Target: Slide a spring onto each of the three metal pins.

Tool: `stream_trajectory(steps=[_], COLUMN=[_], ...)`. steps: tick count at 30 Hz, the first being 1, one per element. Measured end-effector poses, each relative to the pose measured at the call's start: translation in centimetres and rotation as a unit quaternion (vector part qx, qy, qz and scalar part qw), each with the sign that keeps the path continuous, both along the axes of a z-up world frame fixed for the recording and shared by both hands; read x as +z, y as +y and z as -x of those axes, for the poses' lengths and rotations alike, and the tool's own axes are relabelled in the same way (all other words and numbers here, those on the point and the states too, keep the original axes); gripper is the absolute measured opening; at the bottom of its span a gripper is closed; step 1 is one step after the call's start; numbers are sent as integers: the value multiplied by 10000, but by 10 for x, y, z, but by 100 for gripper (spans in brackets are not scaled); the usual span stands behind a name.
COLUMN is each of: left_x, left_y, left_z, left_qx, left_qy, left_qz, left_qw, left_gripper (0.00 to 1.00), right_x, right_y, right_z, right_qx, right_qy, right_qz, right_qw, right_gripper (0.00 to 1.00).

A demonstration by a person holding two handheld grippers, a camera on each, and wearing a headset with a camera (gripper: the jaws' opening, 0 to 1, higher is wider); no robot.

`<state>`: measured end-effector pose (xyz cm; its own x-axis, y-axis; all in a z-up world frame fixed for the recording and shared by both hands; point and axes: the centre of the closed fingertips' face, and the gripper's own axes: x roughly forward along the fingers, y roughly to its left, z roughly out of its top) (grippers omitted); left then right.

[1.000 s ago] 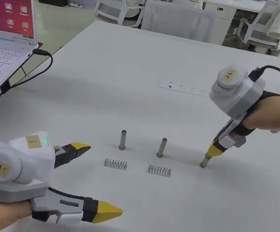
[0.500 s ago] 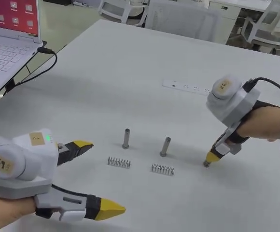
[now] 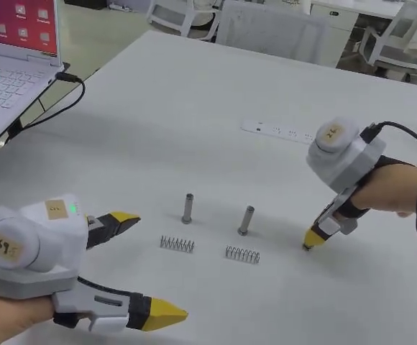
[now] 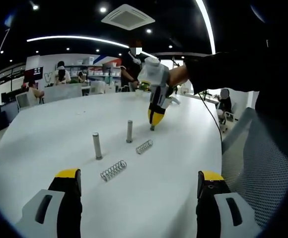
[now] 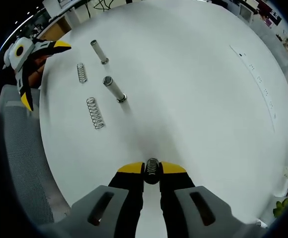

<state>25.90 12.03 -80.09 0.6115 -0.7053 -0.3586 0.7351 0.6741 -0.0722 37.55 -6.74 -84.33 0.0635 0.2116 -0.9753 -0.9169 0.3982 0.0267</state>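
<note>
Spring (image 5: 152, 168) clamped tight between the jaws of the right gripper (image 3: 309, 244), tip down at the table (image 3: 194, 108) just right of 2 upright pins (image 3: 188, 208), 2 more springs (image 3: 177, 244) lying flat before those pins, left gripper (image 3: 158, 264) spread wide at near left.

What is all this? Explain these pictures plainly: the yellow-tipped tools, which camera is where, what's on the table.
No robot: a person holds a handheld gripper in each hand. One picture comes from a headset camera looking down; the two round ones come from cameras riding on the grippers. The left gripper hovers open and empty. The right gripper pinches a spring, tips down at the white table. Two metal pins stand upright, with two loose springs lying near them. A laptop and a power strip sit farther back.
</note>
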Motion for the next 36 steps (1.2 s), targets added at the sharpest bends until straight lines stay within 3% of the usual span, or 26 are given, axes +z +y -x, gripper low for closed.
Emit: stream_trajectory(steps=[17,30,36], left_x=[2,4,5], left_y=[1,-1,-2], left_z=[3,3,3], left_qx=[-6,-57,-100], left_qy=[-18,-35,-57], left_qz=[-2,-10,-36], left_qw=[10000,10000,9999], left_gripper=[95,95,95], right_x=[7,8,6], right_y=[0,-16,-19], right_z=[7,14,23], right_qx=[83,16,-27], right_qy=[-135,-173,-140], right_qz=[-138,-110,-153], right_qw=[9998,9998,9998], right_gripper=[26,28,28])
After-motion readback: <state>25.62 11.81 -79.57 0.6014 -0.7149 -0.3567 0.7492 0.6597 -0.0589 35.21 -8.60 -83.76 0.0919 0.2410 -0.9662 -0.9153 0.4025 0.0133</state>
